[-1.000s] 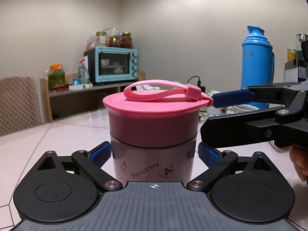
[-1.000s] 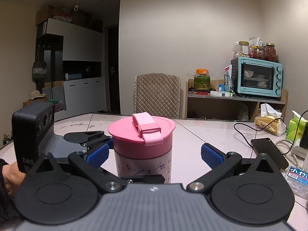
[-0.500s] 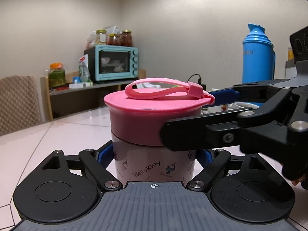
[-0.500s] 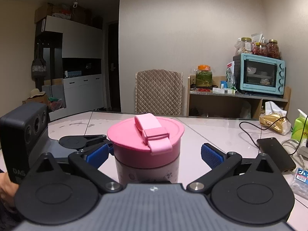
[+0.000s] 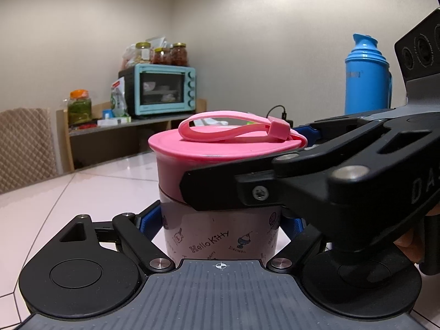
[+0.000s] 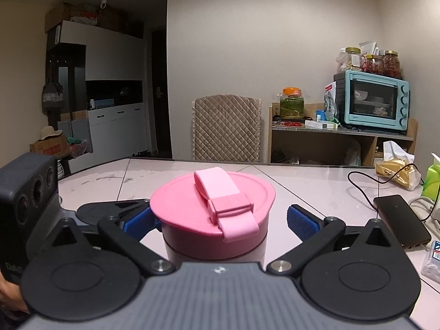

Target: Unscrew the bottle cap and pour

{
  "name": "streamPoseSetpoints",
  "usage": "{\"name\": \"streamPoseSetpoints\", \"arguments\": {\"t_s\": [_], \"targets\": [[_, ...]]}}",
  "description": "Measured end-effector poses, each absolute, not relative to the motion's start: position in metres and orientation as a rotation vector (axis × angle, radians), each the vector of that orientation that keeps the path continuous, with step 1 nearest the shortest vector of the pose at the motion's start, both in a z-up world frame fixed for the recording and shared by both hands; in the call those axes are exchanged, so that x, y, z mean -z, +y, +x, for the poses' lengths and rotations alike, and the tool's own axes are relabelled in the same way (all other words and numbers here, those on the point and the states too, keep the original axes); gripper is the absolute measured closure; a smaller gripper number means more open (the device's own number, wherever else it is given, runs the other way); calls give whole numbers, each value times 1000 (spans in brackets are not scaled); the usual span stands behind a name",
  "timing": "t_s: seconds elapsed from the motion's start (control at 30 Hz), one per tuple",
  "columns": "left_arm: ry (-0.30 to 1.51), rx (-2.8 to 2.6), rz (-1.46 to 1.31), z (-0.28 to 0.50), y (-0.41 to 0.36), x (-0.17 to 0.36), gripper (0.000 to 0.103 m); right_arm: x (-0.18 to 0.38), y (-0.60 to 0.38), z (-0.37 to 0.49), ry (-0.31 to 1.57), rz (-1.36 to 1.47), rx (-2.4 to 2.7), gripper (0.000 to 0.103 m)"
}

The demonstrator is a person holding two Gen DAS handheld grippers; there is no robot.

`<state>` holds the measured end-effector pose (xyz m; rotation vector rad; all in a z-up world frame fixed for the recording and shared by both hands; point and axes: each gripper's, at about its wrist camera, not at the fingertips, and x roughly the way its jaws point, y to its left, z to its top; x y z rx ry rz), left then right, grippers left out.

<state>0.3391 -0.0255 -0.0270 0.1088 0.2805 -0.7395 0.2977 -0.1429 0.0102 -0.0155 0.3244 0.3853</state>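
A white Hello Kitty bottle (image 5: 220, 236) with a wide pink screw cap (image 5: 220, 151) and a pink strap stands upright on the table. My left gripper (image 5: 221, 224) is shut on the bottle's body below the cap. My right gripper (image 6: 220, 218) is open, its blue pads (image 6: 301, 221) on either side of the pink cap (image 6: 211, 206) with a gap on the right. In the left wrist view the right gripper's black finger (image 5: 247, 187) crosses in front of the cap.
A blue thermos (image 5: 367, 77) stands at the back right. A black phone (image 6: 400, 220) with a cable, a gold packet (image 6: 396, 174) and a green carton (image 6: 433, 178) lie on the table to the right. A chair (image 6: 227, 128) is behind the table.
My right gripper has moved in over the bottle until its fingers straddle the cap. My left gripper has closed onto the bottle's body.
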Motion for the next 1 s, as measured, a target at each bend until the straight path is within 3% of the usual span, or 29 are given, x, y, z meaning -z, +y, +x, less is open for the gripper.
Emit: {"name": "streamPoseSetpoints", "arguments": {"t_s": [0.27,0.43,1.0], "targets": [[283,740,109,340,-25,24,14,-8,-137,301,335,-29,-365,7],[281,741,110,341,-23,27,14,-7,-135,299,335,-31,-373,17],[283,742,110,340,-25,27,14,-6,-141,300,322,-67,-444,18]]}}
